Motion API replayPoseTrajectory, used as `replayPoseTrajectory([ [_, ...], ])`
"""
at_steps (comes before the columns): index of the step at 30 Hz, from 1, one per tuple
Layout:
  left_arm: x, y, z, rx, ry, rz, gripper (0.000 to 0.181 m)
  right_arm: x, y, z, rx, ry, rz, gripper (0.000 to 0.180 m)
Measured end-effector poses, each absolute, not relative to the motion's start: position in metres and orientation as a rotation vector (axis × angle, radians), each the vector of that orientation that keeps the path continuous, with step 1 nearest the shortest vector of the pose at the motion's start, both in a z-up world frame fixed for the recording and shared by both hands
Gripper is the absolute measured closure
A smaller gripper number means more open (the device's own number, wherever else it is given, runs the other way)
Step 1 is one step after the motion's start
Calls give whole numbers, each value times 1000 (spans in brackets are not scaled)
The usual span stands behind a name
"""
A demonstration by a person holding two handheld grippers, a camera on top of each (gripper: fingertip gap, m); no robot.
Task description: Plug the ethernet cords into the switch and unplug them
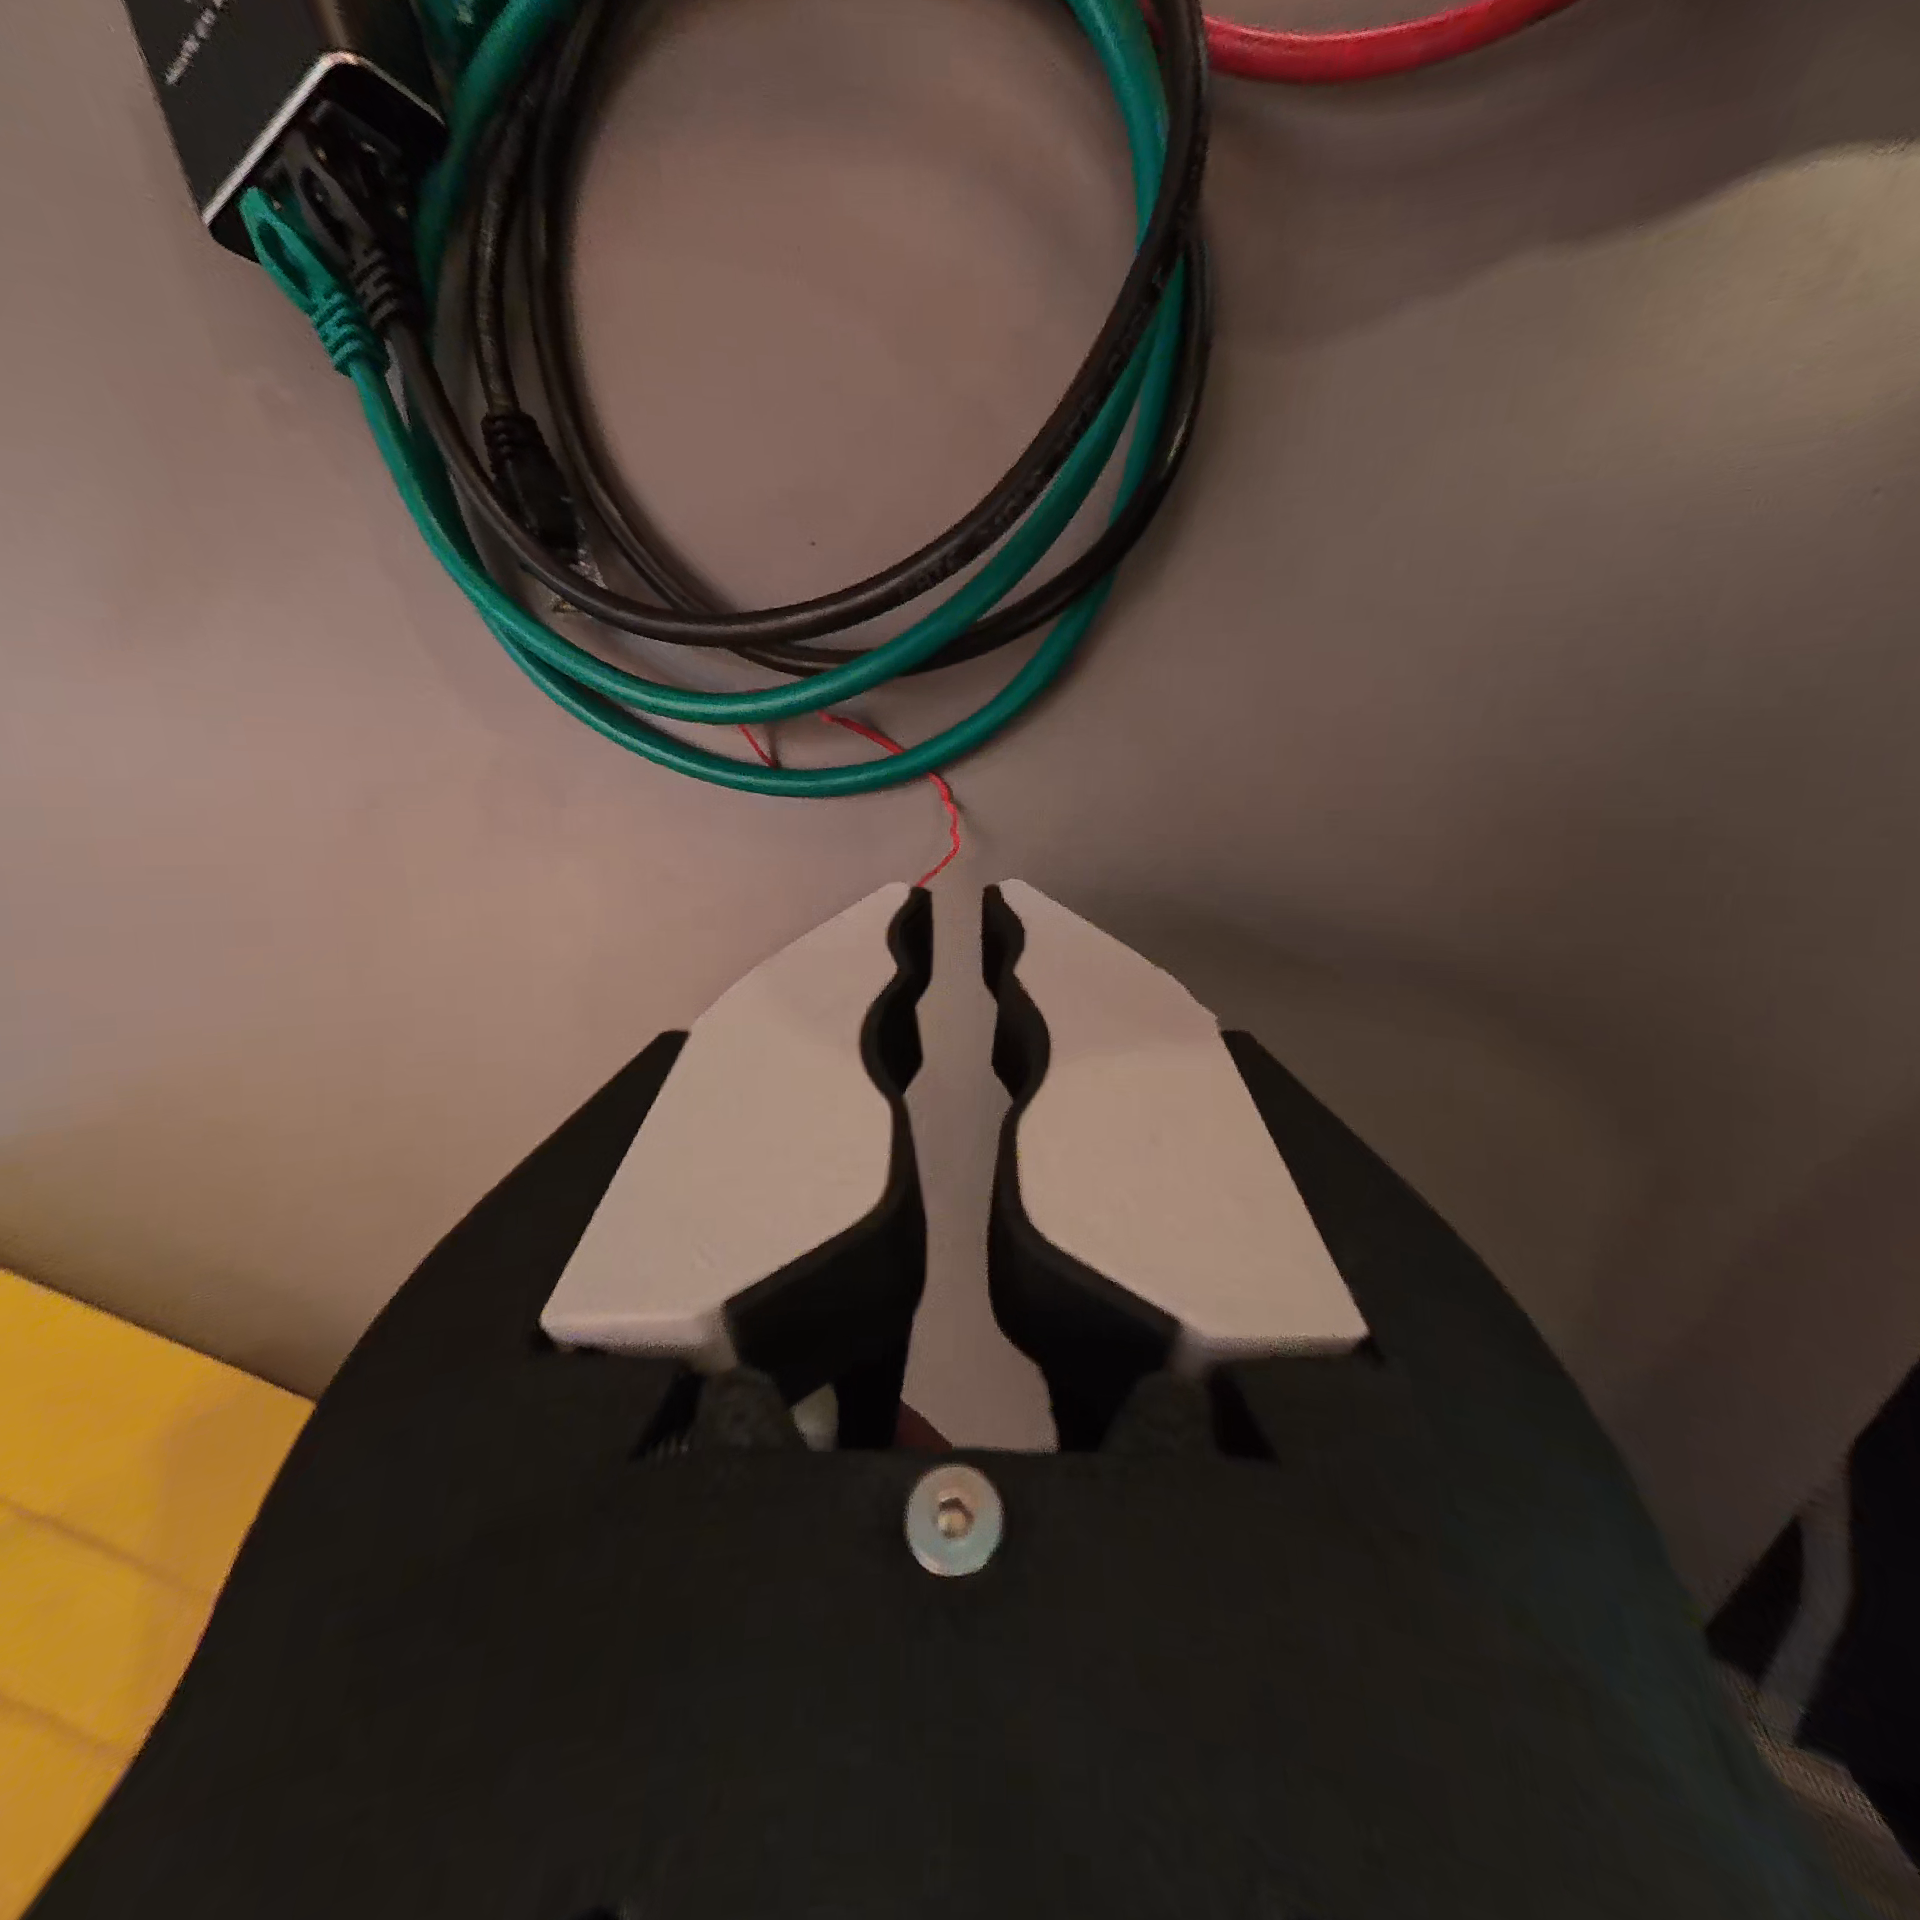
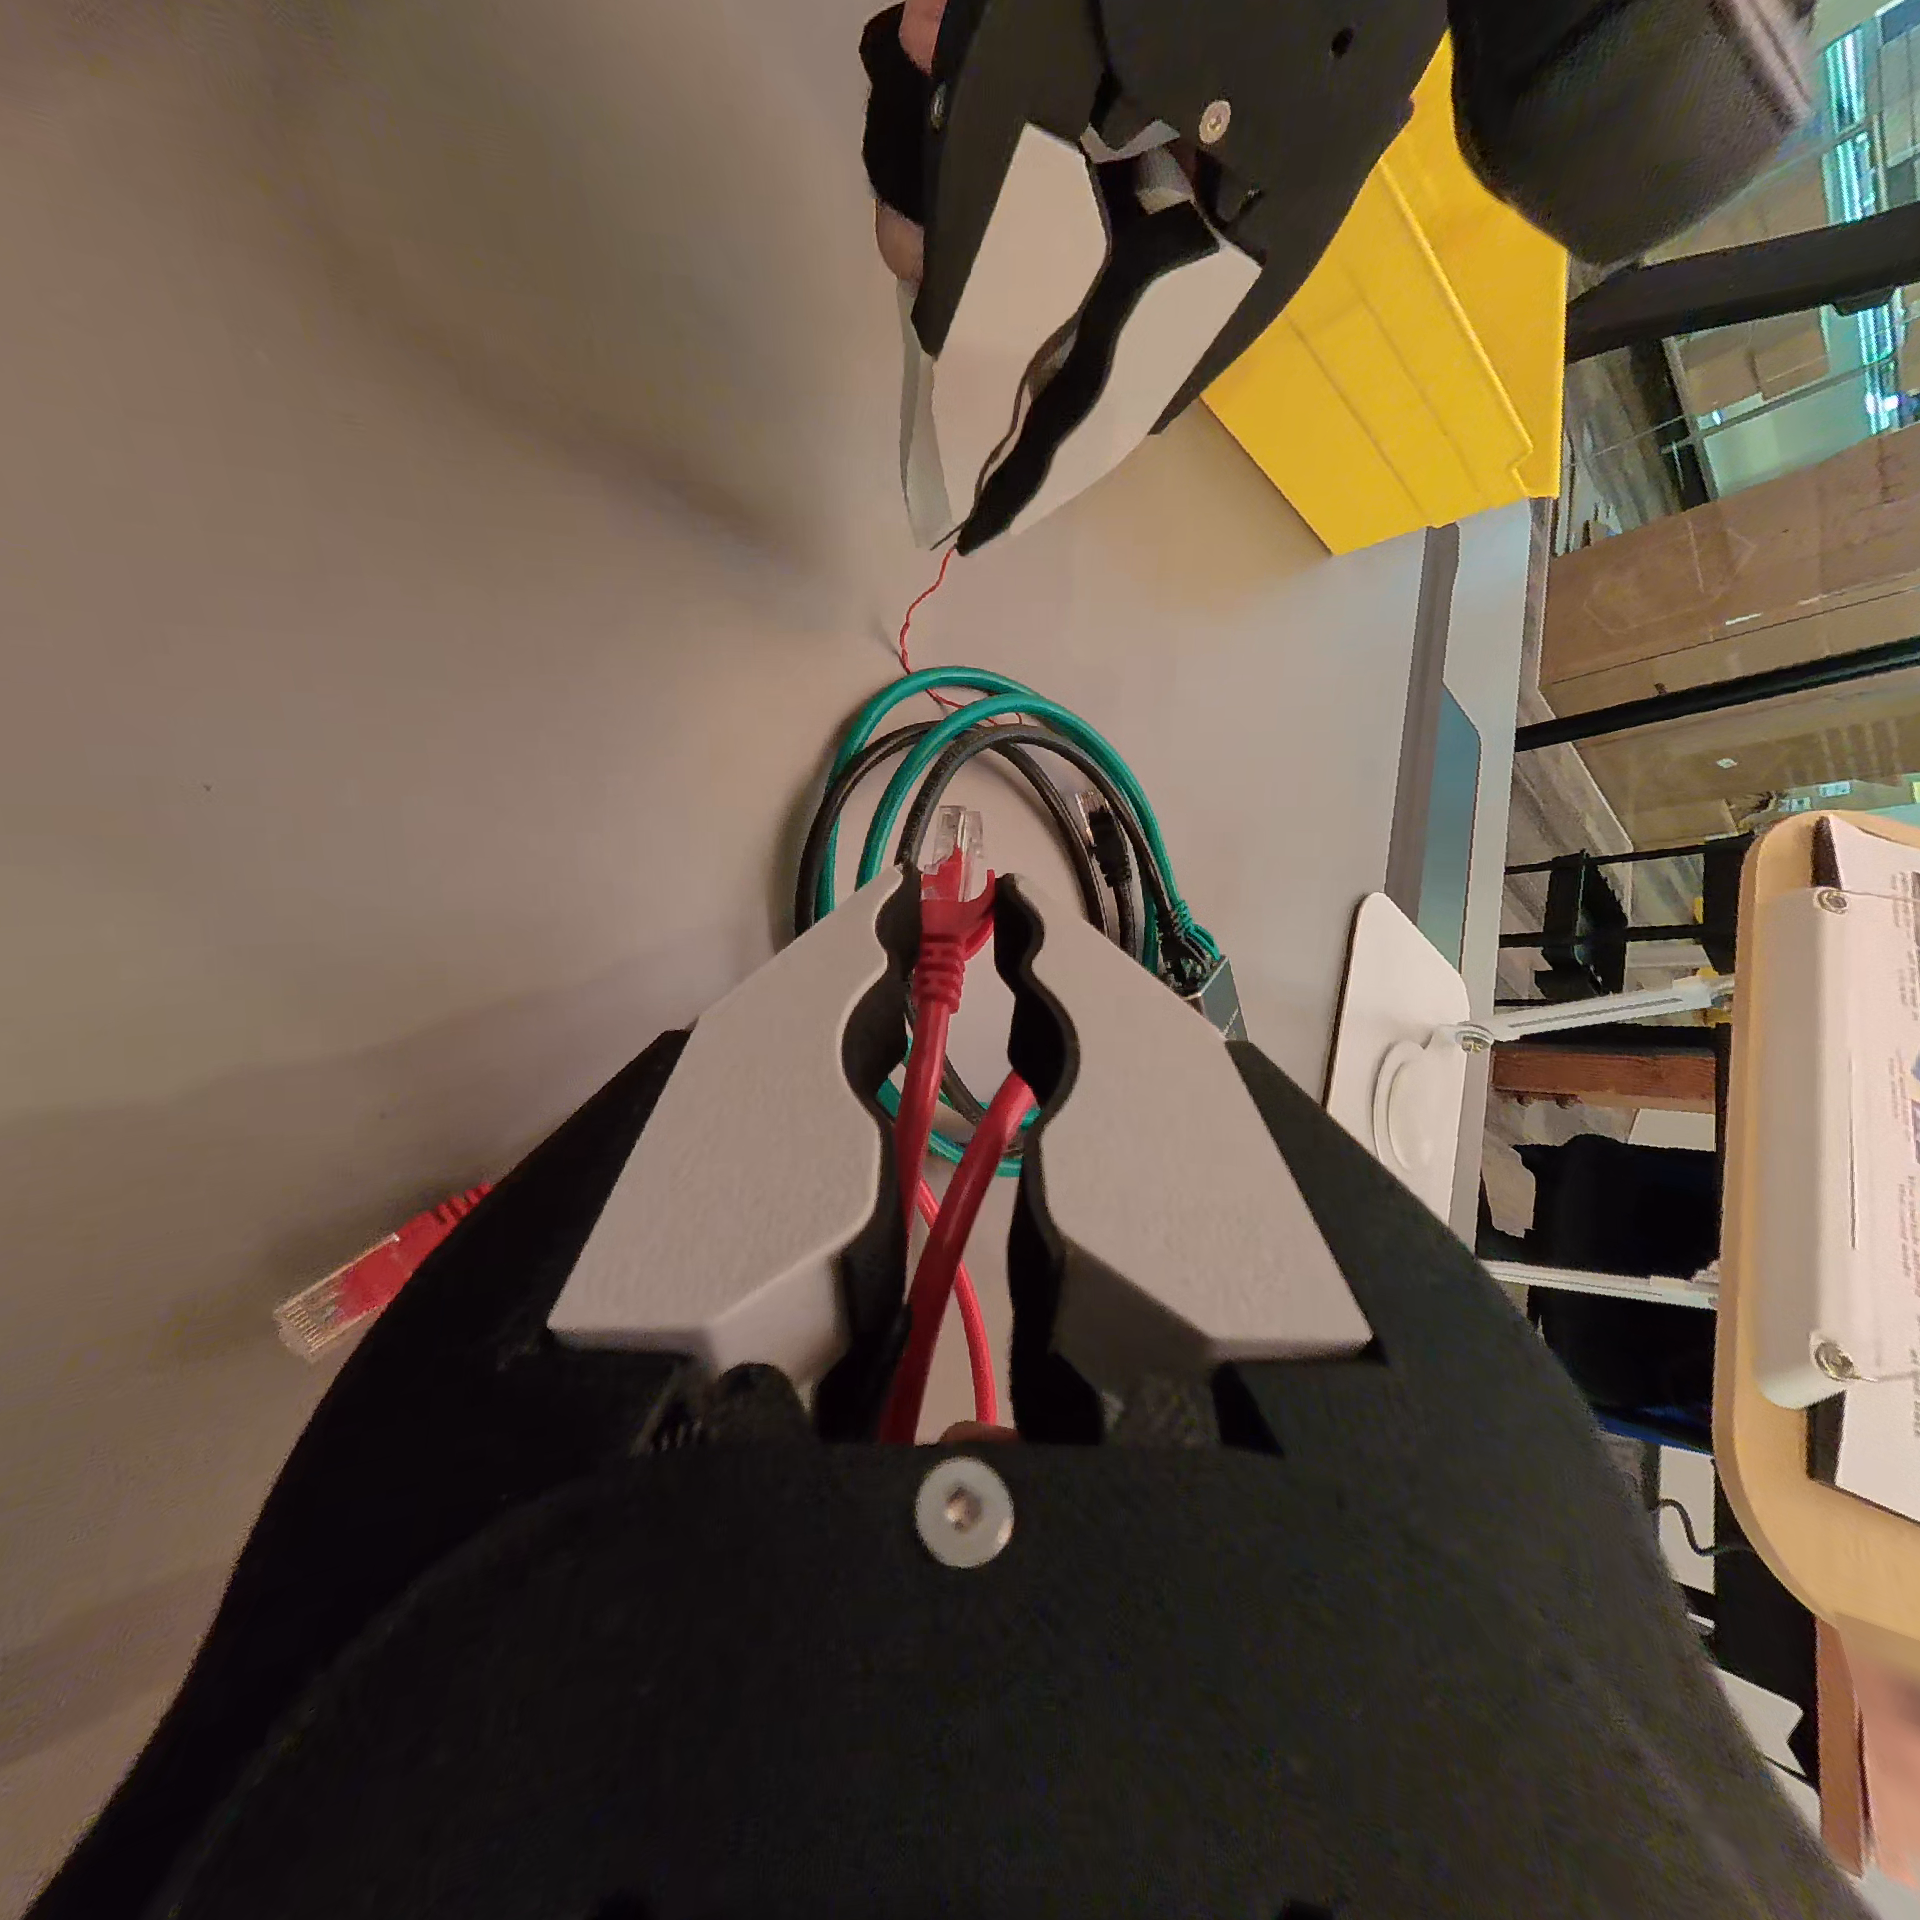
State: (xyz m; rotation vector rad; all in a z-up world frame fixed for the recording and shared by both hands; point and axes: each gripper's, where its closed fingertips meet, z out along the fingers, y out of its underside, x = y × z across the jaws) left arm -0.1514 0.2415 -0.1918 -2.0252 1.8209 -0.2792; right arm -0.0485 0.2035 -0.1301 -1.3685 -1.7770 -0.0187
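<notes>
Right claw, frame centre, is clamped on the red ethernet cord's moulded plug. Left claw stands slightly apart, holding nothing, a thin red thread touching its tip. Black metal switch, upper left, carries green cord and black cord on the grey bench.

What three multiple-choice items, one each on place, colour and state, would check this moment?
1. Where does the switch sit in the left wrist view?
A. top left
B. bottom right
C. centre

2. Which cord colours are plugged into it?
A. red and yellow
B. green and black
C. white and blue

3. What is the right gripper doing?
A. empty, wide open
B. shut on the red cord
C. holding the switch

Answers: 1 A, it lies at the upper left corner. 2 B, the green cord and black cord enter its ports. 3 B, the fingers pinch the red cord behind its plug.
</notes>
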Motion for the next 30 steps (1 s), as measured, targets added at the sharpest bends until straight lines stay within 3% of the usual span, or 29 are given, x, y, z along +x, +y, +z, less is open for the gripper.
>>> replayPoseTrajectory([
  [1, -151, 242, -193, -2021, 1824, -265, 168, -49, 203, -130, -1368, -1779, -22, 168],
  [4, -150, 243, -202, -1937, 1914, -171, 149, -49, 202, -130, -1369, -1784, -28, 168],
  [9, -149, 248, -211, -1879, 1973, -29, 168, -50, 201, -130, -1364, -1788, -37, 168],
  [15, -147, 249, -210, -1885, 1942, -39, 172, -50, 202, -130, -1360, -1785, -34, 168],
  [20, -151, 252, -209, -1838, 1948, 36, 156, -48, 203, -129, -1359, -1779, -32, 168],
  [30, -145, 249, -205, -1778, 1964, -120, 179, -49, 202, -129, -1353, -1781, -40, 168],
])
